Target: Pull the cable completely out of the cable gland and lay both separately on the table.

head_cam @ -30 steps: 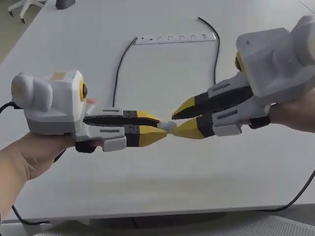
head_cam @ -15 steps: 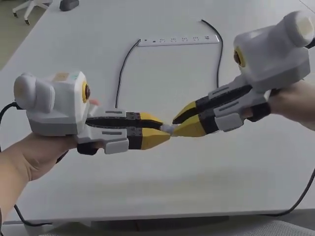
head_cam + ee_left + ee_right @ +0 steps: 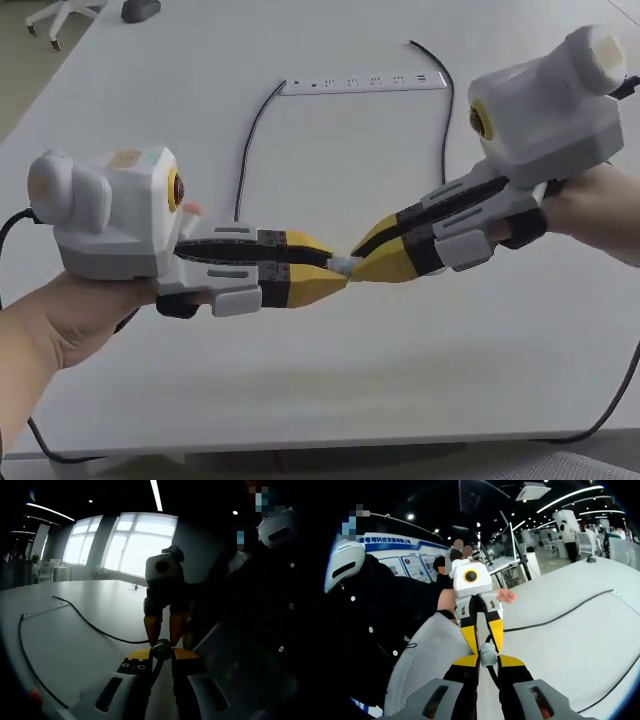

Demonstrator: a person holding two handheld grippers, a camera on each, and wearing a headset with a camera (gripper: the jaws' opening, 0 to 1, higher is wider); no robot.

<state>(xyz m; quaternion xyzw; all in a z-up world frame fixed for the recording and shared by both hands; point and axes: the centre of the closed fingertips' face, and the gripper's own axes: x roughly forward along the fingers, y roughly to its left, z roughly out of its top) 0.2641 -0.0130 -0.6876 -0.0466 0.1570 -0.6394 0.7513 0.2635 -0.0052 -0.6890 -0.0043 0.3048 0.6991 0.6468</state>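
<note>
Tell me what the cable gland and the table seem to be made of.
The cable gland looks like pale grey plastic, matte, with no metallic glint, though it is small. The table seems white laminate or painted board, smooth with a faint sheen; its core is hidden.

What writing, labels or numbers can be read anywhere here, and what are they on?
None reads clearly.
Blue wall banner: white Chinese characters, too small to read.
Posters below it: print too small.
Sticker on the left gripper: blurred.
Power strip: marks too small.
</note>
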